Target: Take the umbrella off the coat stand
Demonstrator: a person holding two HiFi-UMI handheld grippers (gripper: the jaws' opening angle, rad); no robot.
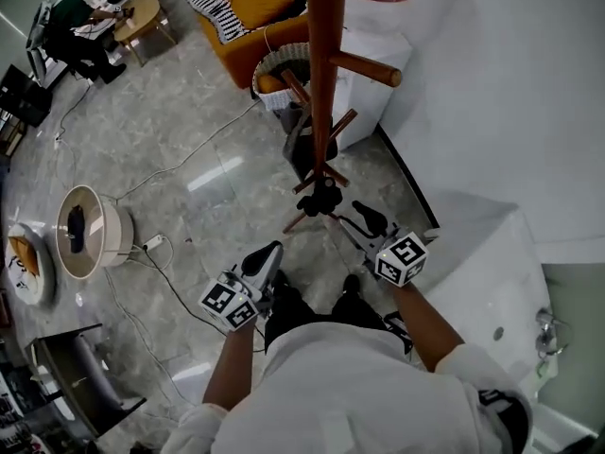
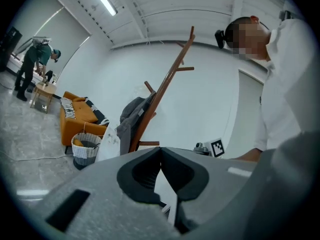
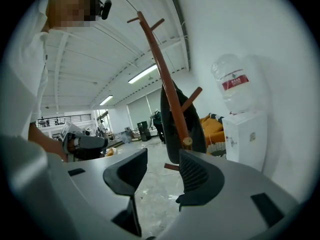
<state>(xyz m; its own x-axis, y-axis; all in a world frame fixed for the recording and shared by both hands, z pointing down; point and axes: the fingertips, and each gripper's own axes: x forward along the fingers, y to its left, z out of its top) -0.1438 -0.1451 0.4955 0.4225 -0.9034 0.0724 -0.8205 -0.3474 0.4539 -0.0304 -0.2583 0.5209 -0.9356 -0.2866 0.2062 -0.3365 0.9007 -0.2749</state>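
The wooden coat stand (image 1: 325, 74) rises in front of me, with pegs sticking out to the sides. A dark folded umbrella (image 1: 304, 145) hangs against its pole low down; it also shows in the right gripper view as the umbrella (image 3: 172, 134) and in the left gripper view as a grey bundle (image 2: 131, 115). My right gripper (image 1: 357, 223) is open and empty, a short way before the stand's foot, and the pole (image 3: 167, 84) shows just beyond its jaws. My left gripper (image 1: 265, 261) is shut on nothing, lower left of the stand and apart from it.
A white water dispenser (image 1: 373, 83) stands right behind the stand, with a woven basket (image 1: 274, 69) and an orange sofa (image 1: 250, 8) to its left. Cables cross the floor to a round white stool (image 1: 90, 230). A white wall ledge (image 1: 492, 244) runs along the right.
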